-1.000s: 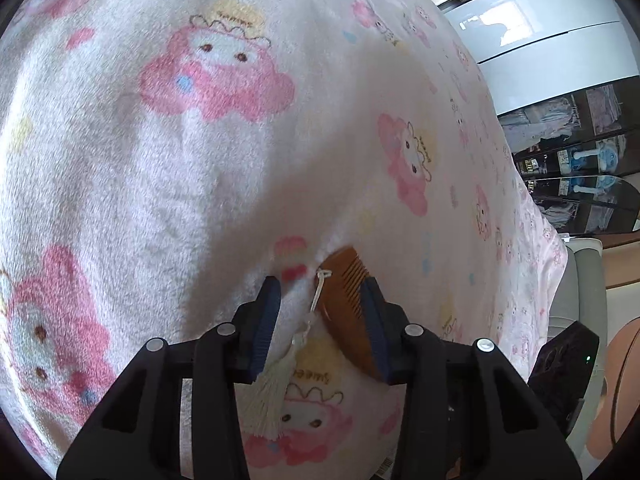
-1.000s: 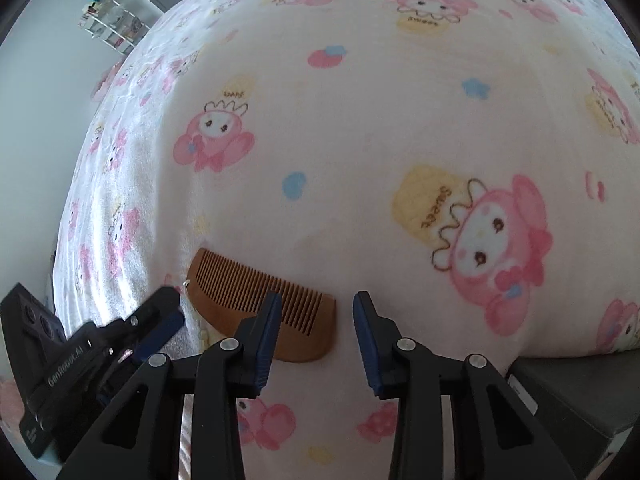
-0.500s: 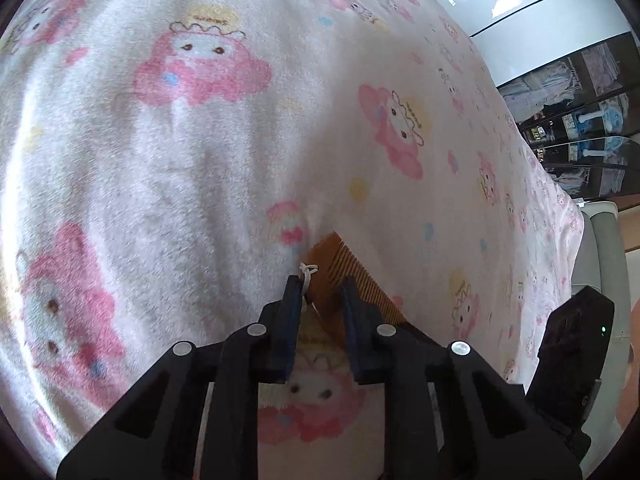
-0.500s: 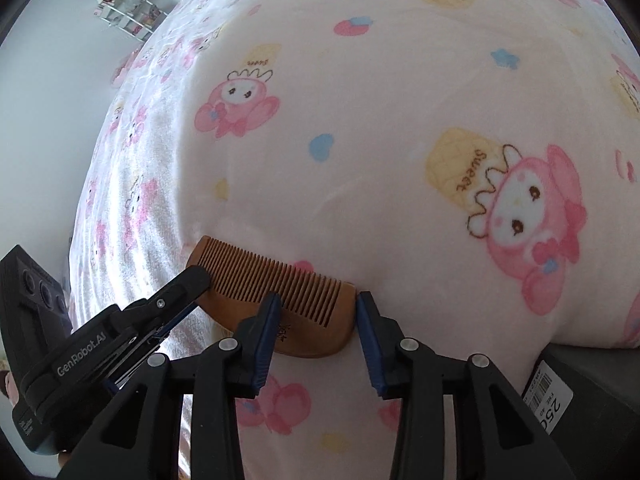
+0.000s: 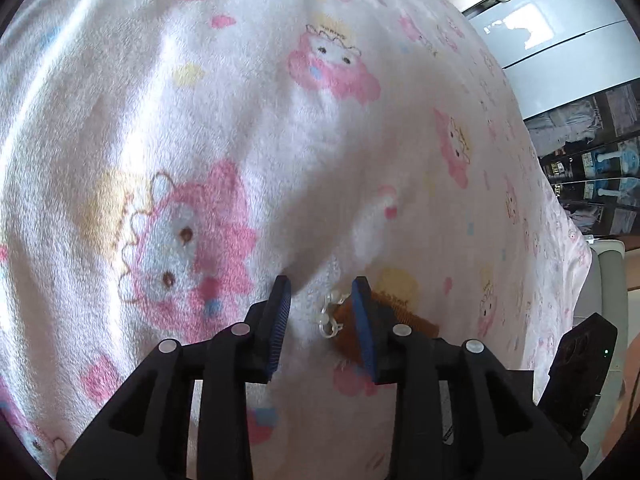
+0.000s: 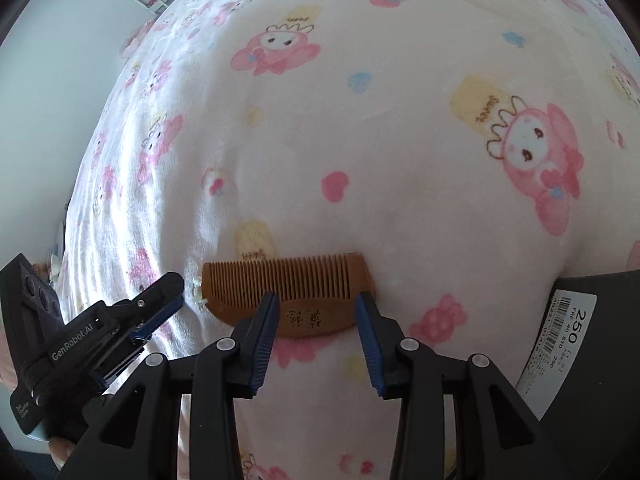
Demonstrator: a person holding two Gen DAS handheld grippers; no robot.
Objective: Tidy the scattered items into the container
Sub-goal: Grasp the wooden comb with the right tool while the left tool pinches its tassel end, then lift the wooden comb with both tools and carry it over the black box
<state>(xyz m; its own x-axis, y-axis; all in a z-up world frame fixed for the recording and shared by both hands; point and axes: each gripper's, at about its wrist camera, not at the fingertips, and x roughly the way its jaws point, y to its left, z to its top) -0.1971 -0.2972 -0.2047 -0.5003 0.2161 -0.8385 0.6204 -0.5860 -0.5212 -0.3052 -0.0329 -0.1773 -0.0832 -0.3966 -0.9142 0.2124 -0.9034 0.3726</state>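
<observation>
A brown wooden comb (image 6: 288,286) lies on the pink cartoon blanket (image 6: 400,140), teeth pointing away, with a white knotted cord (image 6: 197,292) at its left end. My right gripper (image 6: 318,316) hovers over the comb's carved back, which shows between the fingertips; its jaws are opening and the pads do not press it. In the left wrist view the cord (image 5: 330,314) and the comb's end (image 5: 404,312) sit at my left gripper (image 5: 320,308). Its jaws are opening, with the cord loose between them. The left gripper (image 6: 172,300) shows beside the comb's left end.
A dark grey container (image 6: 600,344) with a white barcode label stands at the blanket's lower right edge. The right hand's black gripper body (image 5: 580,380) is at the lower right. Dark shelves (image 5: 592,168) and a white cabinet (image 5: 560,52) stand beyond the bed.
The left jaws closed on the comb's corded end half a second ago and now stand apart again. The comb, first left of the right gripper, now lies across its fingertips.
</observation>
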